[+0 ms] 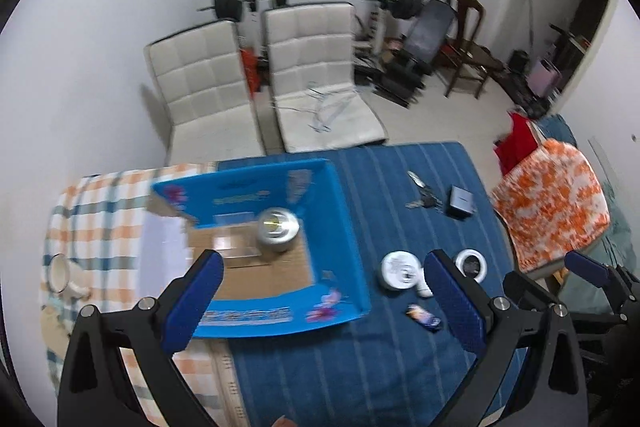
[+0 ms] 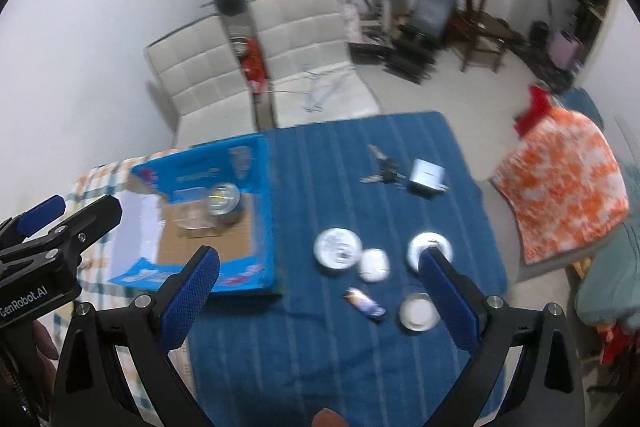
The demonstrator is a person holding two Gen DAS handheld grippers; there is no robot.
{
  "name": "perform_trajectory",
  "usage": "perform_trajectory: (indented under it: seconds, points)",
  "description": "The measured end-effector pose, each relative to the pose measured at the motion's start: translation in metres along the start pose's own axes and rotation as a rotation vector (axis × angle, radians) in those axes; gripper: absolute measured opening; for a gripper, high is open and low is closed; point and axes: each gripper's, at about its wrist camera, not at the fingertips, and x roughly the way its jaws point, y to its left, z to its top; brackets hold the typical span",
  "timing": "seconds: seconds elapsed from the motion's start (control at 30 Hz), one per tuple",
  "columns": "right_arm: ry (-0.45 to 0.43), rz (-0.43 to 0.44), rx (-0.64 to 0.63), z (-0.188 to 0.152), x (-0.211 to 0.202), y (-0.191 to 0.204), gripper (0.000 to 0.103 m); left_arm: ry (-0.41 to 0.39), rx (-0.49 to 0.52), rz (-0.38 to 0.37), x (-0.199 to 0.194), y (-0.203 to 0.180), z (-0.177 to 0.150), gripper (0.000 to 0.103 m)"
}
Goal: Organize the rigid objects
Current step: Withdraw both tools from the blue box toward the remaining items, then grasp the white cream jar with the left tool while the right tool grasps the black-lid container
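Observation:
An open blue cardboard box lies on the left of the blue cloth. Inside it are a silver tin and a clear plastic case. On the cloth lie a round white tin, a white ring-shaped roll, a small white case, a blue lighter, a small round dish, keys and a charger block. My left gripper and right gripper are both open and empty above the table.
A checked cloth covers the table's left end, with a cup on it. Two white chairs stand behind the table. An orange-patterned chair stands at the right. Gym equipment lines the far wall.

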Motion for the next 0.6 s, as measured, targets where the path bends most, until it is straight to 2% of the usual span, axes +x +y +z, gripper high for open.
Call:
perform_trajectory:
  seconds: [0.17,0.2,0.4,0.6]
  points:
    - [0.077,-0.089,0.079,0.0,0.039,-0.072,0.102,0.065,0.055,-0.026,0.047,-0.046,0.005,0.103]
    - [0.095,-0.102,0.09,0.0,0.048,-0.084,0.102,0.099,0.07,-0.029,0.065,-0.058,0.005,0.103]
    - [0.233,-0.142,0.151,-0.008,0.131,-0.144,0.102,0.233,0.125,-0.004,0.143,-0.102,-0.001,0.103]
    - [0.365,-0.071,0.251,-0.019,0.224,-0.176,0.101,0.404,0.175,0.037,0.23,-0.13,-0.017,0.102]
